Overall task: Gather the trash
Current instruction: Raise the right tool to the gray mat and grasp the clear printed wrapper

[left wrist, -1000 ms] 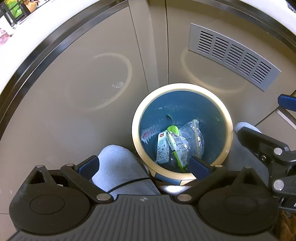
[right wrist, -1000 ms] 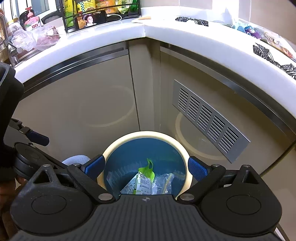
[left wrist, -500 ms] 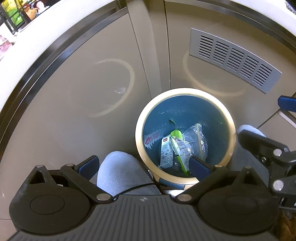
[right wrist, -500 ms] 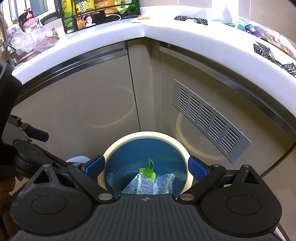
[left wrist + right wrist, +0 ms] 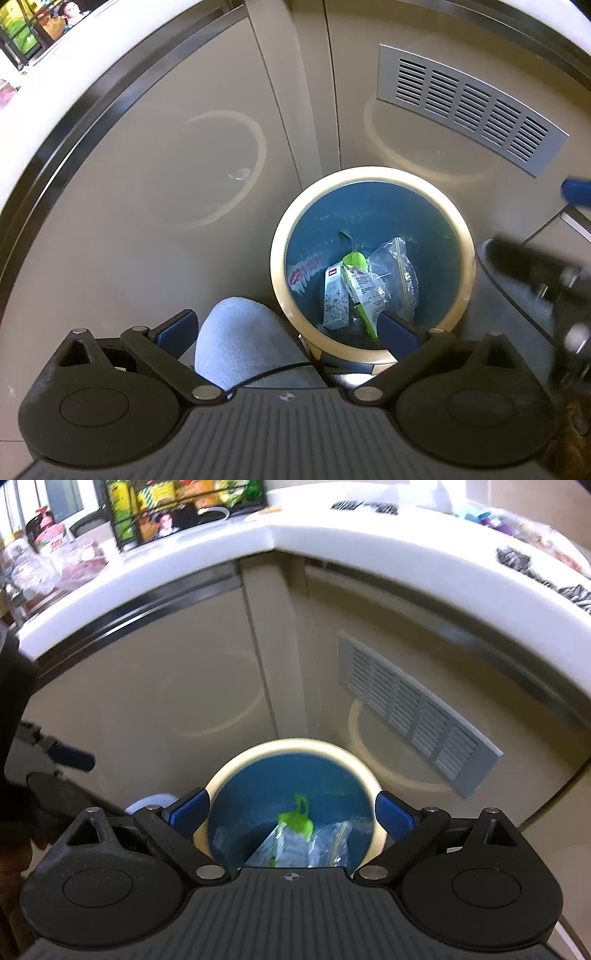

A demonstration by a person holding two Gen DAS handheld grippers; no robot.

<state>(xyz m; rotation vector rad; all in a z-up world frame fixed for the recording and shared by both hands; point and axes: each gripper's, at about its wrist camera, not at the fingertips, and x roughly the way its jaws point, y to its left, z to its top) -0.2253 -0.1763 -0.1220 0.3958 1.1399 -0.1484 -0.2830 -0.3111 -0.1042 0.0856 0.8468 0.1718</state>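
Trash bin on floor at cabinet corner, both grippers spread and empty above it.

In the left wrist view the bin sits right of centre, cream rim around a blue interior. Inside, toward its lower half, lie a white printed packet, a green wrapper and a clear zip bag. The left gripper is released, holding nothing; its right pad overlaps the bin's lower rim. A grey slipper shows between the fingers, just beside the bin. The right gripper is likewise released, fingers framing the bin in the lower centre of its view. A louvred vent occupies the cabinet door at right; the white countertop runs across the top.
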